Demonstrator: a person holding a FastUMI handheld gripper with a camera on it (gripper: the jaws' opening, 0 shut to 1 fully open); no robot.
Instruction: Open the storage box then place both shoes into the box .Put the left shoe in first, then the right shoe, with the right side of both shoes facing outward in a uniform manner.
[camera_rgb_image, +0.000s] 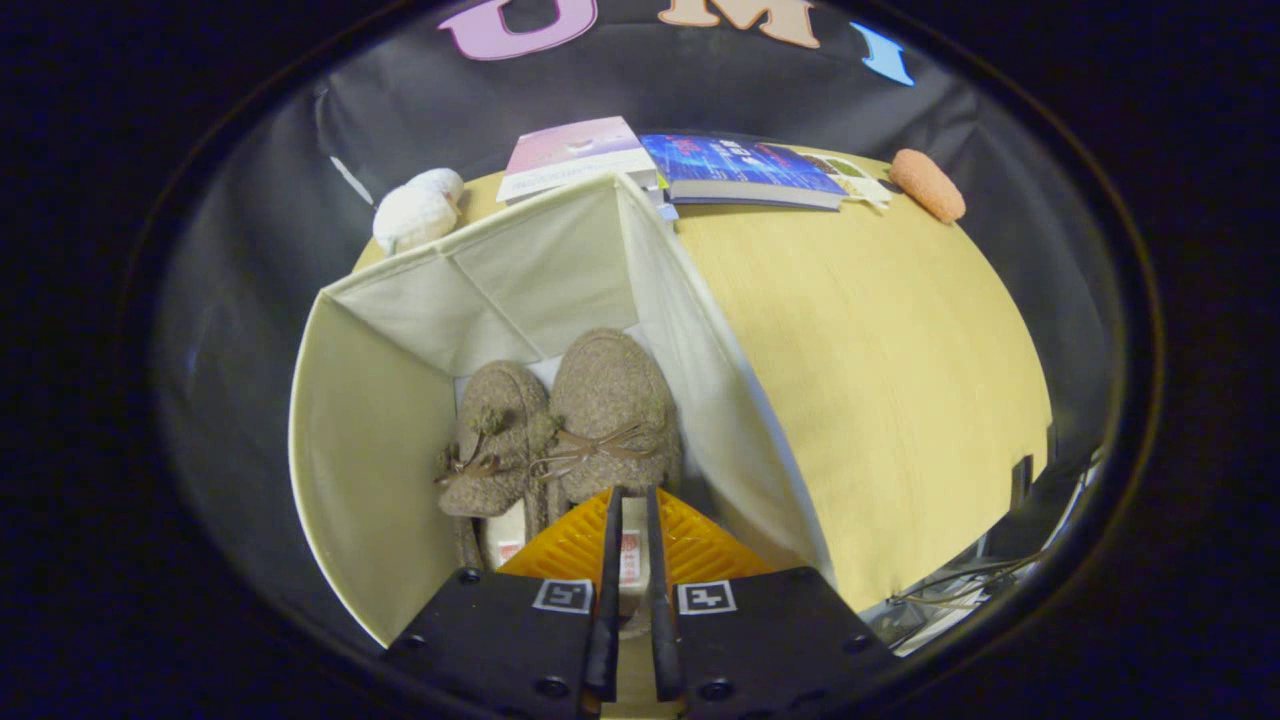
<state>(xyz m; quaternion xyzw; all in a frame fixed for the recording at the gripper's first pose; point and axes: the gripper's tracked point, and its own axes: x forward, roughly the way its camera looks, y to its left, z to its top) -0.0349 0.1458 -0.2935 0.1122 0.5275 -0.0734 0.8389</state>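
Note:
A cream fabric storage box (365, 440) stands open on the wooden table (880, 360). Two brown fuzzy shoes with bow laces sit inside it side by side, toes pointing away from me. One shoe (497, 440) lies on the left against the box wall. The other shoe (610, 400) is right beside it, just ahead of my fingers. My gripper (632, 520) reaches down into the box. Its fingers stand nearly together and pinch the heel rim of the right-hand shoe, whose pale lining shows in the narrow gap.
Beyond the box, two books (740, 170) lie at the table's far edge. A white fluffy thing (415, 210) sits at the far left and an orange fuzzy thing (928, 184) at the far right. Cables (960, 590) hang off the table's near right side.

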